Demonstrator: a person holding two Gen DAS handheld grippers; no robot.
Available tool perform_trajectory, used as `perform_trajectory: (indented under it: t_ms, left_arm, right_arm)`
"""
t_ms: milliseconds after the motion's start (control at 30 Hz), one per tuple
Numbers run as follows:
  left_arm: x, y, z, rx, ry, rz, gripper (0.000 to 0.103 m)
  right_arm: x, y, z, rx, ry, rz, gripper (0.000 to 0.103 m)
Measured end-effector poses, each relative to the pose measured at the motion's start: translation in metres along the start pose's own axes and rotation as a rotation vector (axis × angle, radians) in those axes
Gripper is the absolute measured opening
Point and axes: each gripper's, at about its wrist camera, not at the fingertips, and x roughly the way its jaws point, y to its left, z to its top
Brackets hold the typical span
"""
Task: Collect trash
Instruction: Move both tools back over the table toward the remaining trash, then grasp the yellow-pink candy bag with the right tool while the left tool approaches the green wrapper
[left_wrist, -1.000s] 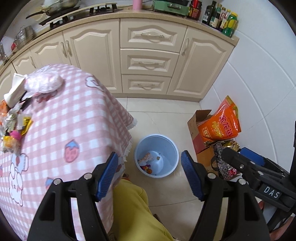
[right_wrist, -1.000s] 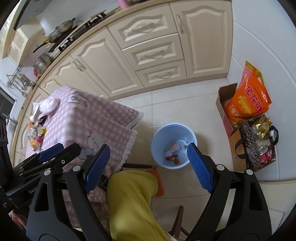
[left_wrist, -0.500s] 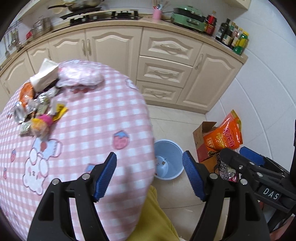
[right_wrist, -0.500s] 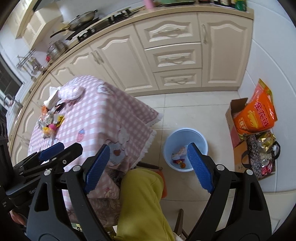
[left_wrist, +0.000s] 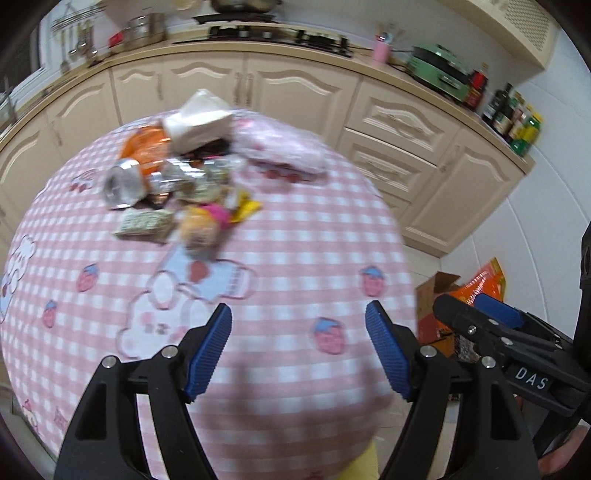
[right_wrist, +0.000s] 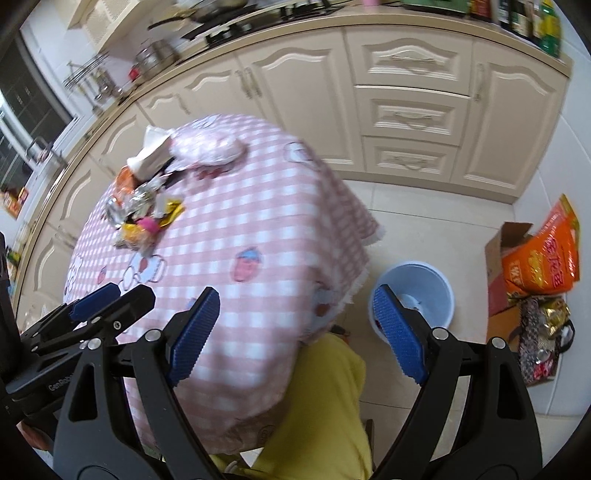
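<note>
Both wrist cams angled down over shared table (left_wrist: 288, 236), trash pile (right_wrist: 144, 210).

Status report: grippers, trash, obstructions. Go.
Left gripper empty, jaws open over the tablecloth. Right gripper open, empty. Trash pile uncollected at table's far side; blue bin on floor beside table. Nothing blocking the pile.

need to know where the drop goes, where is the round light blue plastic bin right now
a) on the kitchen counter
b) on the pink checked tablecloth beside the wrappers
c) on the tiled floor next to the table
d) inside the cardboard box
c: in the right wrist view the round light blue plastic bin stands on the tiled floor just past the hanging edge of the pink checked tablecloth, apart from the cardboard box.
</note>
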Motion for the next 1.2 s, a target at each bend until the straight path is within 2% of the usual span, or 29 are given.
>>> perform_trajectory:
  t_ms: [600, 733, 933, 1033, 1067, 1100, 1133, 1200]
  left_arm:
    - [-0.006, 0.144, 0.007, -0.265, -0.007, 0.097, 0.076]
    - [-0.001, 0.166, 0.011, -0.299, 0.004, 0.107, 0.076]
    - [0.005, 0.183, 0.018, -0.319, 0.017, 0.106, 0.076]
    - [0.009, 0.183, 0.023, -0.314, 0.019, 0.101, 0.076]
    - [0.01, 0.182, 0.026, -0.308, 0.02, 0.104, 0.077]
    - [0.012, 0.181, 0.028, -0.301, 0.023, 0.107, 0.077]
    - [0.014, 0.18, 0.03, -0.295, 0.025, 0.108, 0.077]
    - [0.017, 0.176, 0.035, -0.285, 0.031, 0.105, 0.077]
  right_arm:
    - [0.086, 0.137, 0.027, -0.199, 0.133, 0.105, 0.085]
    - [0.113, 0.155, 0.037, -0.202, 0.171, 0.072, 0.085]
    - [0.129, 0.171, 0.051, -0.212, 0.151, 0.04, 0.085]
    - [0.134, 0.177, 0.055, -0.234, 0.107, 0.011, 0.084]
    - [0.135, 0.176, 0.055, -0.232, 0.097, 0.009, 0.077]
    - [0.134, 0.175, 0.056, -0.23, 0.079, 0.003, 0.057]
    - [0.131, 0.174, 0.056, -0.229, 0.063, 0.002, 0.046]
    - [0.129, 0.165, 0.057, -0.209, 0.071, 0.044, 0.038]
